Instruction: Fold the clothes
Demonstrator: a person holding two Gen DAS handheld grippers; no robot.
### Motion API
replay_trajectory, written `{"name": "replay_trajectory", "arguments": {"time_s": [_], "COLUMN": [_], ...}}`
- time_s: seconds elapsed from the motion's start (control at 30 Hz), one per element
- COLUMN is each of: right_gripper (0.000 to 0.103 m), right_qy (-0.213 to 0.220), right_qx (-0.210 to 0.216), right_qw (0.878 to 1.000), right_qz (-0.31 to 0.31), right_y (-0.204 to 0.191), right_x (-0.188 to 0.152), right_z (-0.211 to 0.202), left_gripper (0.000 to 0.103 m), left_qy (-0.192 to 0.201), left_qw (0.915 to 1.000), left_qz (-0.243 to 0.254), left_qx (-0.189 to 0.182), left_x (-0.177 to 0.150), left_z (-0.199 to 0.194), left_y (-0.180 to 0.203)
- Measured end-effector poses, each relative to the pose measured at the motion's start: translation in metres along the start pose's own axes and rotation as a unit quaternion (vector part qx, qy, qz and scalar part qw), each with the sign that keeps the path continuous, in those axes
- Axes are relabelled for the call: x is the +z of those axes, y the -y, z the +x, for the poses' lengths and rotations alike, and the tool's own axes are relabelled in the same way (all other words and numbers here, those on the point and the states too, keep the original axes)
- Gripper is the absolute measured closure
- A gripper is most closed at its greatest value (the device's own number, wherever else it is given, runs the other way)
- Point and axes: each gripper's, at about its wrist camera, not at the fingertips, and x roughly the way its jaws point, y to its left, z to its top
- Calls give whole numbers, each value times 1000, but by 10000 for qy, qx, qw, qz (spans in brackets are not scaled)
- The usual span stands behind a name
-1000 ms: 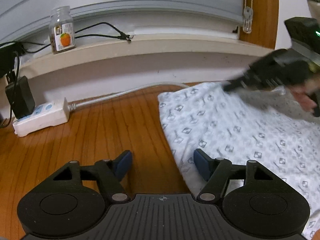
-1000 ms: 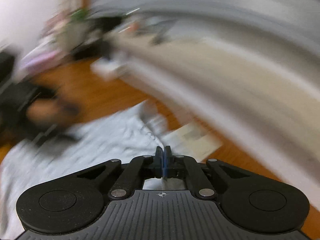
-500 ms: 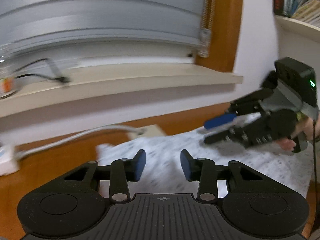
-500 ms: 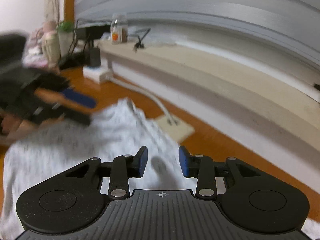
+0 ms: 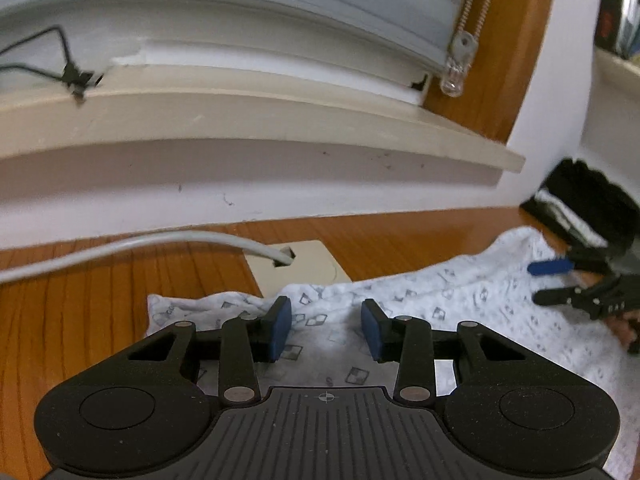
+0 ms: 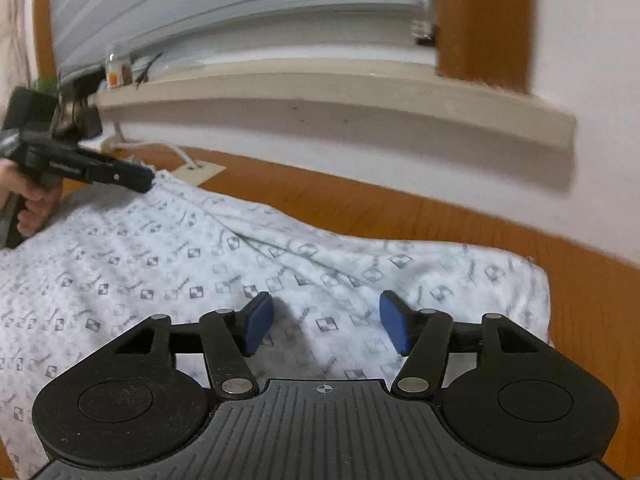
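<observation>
Our garment (image 6: pixel 280 248) lies partly folded on the surface (image 6: pixel 440 216); more folds remain. Left gripper (image 5: pixel 326 326) apart, right gripper (image 6: pixel 326 326) opening, both empty.

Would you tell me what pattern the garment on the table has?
The garment is white with small grey square motifs, clearest in the right wrist view.
</observation>
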Motion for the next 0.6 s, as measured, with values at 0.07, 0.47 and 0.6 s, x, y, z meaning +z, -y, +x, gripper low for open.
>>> {"name": "replay_trajectory", "arguments": {"time_s": [0.07,0.47,0.6], "right_gripper": [43,52,60], "right_qy": [29,166,-266], "right_qx": [-15,-276,-679], "right_qw": [10000,9994,9973], "right_qz": [28,-131,-108], "right_y": [0,-4,7], "right_x": [-1,14,29], "right_z": [0,0,26], "left_gripper": [60,35,35], "left_qy": [20,126,101], "left_qw": [9999,9998,9998], "left_qz": [-109,131,112], "left_qx": [-73,-100,-119], "left_x": [0,0,0], "left_z": [-1,-6,-5], "left_y": [-4,9,9]}}
